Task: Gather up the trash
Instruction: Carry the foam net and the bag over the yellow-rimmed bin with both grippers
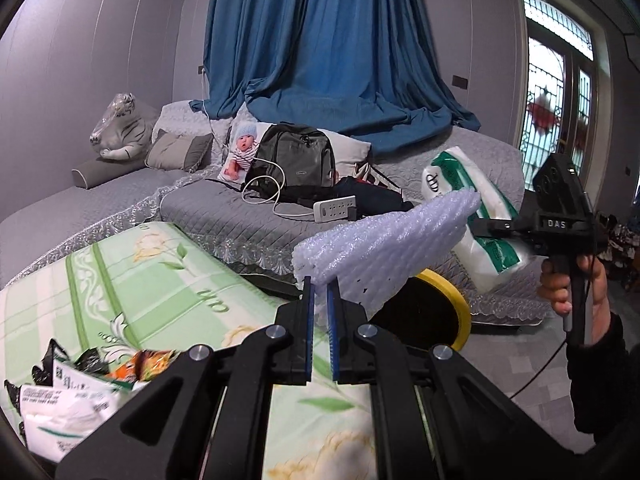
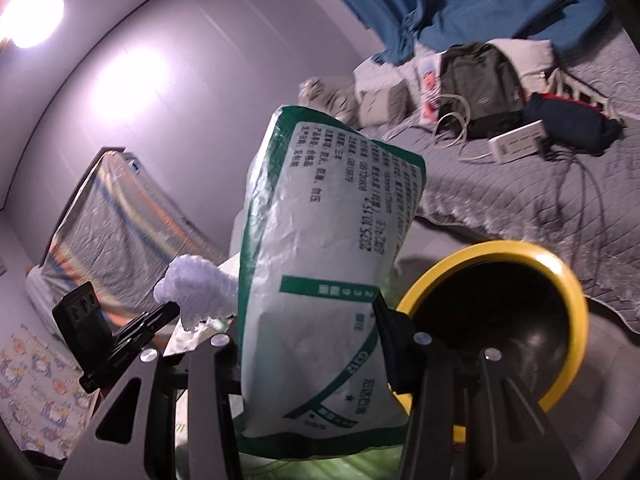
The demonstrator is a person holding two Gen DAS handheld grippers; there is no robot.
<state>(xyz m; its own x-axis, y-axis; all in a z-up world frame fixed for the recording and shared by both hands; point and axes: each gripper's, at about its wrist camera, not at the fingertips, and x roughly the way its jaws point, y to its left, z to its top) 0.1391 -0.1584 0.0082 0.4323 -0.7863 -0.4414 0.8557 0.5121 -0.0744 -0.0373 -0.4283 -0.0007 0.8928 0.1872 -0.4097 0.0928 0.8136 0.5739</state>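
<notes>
My left gripper is shut on a sheet of white bubble wrap, held in the air above the yellow-rimmed black bin. It also shows in the right wrist view. My right gripper is shut on a white and green plastic bag, upright, just left of the bin. In the left wrist view the bag hangs at the right, held by the right gripper. More wrappers and papers lie on the green floral cloth at lower left.
A grey quilted sofa stands behind the bin with a backpack, a white power strip, a doll, cushions and a plush tiger. A blue curtain hangs behind.
</notes>
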